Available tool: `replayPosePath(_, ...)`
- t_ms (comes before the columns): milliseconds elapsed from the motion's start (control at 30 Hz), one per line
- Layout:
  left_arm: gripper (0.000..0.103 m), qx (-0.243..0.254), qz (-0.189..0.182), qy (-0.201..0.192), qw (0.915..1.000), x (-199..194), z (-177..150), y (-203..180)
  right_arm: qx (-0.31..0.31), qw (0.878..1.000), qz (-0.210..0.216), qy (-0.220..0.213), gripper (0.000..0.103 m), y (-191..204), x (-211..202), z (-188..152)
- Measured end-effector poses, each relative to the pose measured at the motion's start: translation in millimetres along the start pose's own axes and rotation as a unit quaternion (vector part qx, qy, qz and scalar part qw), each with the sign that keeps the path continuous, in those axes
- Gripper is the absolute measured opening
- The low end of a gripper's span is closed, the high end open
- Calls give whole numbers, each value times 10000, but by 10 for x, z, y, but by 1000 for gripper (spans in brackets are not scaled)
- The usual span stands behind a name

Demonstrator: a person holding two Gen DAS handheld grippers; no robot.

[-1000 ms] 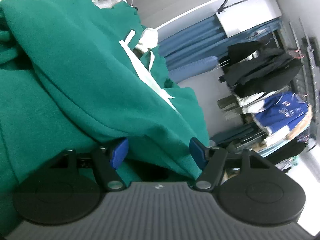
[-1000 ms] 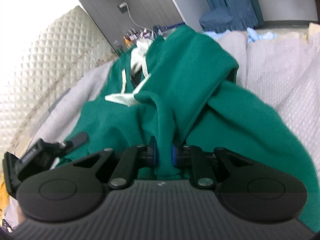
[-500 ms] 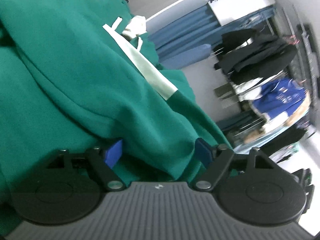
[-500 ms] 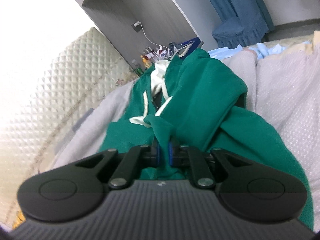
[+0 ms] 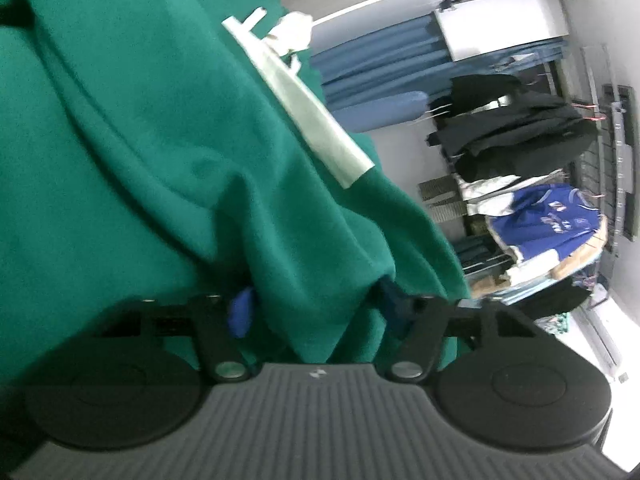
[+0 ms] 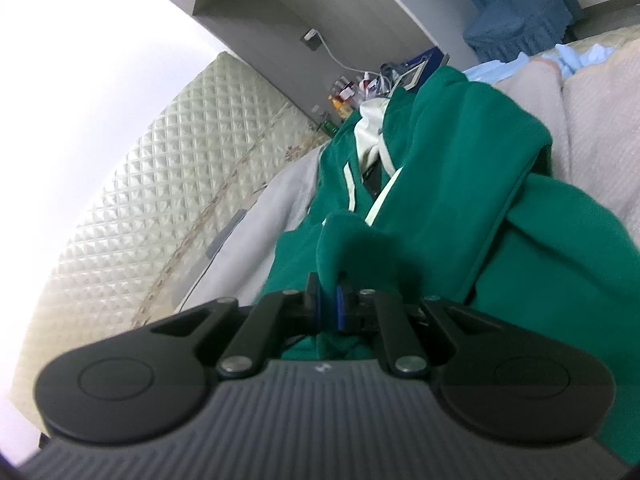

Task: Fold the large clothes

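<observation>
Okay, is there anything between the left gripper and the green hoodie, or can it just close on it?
Nothing visible stands in the way. A thick fold of the green hoodie already lies between the jaws of the left gripper, which have just been closing on it. The right gripper is already shut on another fold of the hoodie.

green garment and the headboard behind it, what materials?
Green garment: looks like thick fleece or sweatshirt knit, matte, faintly napped, falling in soft rounded folds. Headboard: likely padded faux leather or vinyl, pale cream, diamond tufts catching a slight sheen.
</observation>
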State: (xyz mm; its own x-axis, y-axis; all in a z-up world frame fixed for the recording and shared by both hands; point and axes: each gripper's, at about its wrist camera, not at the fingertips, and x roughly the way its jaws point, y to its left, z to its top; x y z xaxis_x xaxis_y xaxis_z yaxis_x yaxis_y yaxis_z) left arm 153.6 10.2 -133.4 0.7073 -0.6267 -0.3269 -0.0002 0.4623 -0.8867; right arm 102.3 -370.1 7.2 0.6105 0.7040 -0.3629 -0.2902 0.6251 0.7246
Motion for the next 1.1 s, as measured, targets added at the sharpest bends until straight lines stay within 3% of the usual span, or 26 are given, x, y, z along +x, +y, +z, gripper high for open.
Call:
replayPosePath(67, 33, -24, 148, 13, 9999, 6, 1, 8, 0, 10000, -61, 29, 9, -3, 5, -14)
replayPosePath(167, 18, -61, 187, -52, 9998, -26, 26, 14, -67, 9997, -229, -18, 9, -28, -9, 3)
replayPosePath(267, 14, 27, 41, -261, 9996, -143, 65, -64, -259, 9975, -633, -175, 7, -44, -31, 31)
replayPosePath(467, 11, 606, -264, -856, 9941, -500, 150, -349, -570, 9936, -881, -428, 7, -12, -54, 95)
replayPosePath(667, 10, 802, -219, -952, 9920, -664, 170, -410, -1010, 9858, -1284, -390, 7, 54, 61, 92)
replayPosePath(867, 10, 1002, 394, -651, 9921, -506, 123, -386, -1336, 9725, -1907, -74, 7, -16, 262, 0)
replayPosePath(1100, 11, 1469, 1365, -270, 9793, -276, 18, -332, -1418, 9597, -2407, 292, 6, -232, 591, -93)
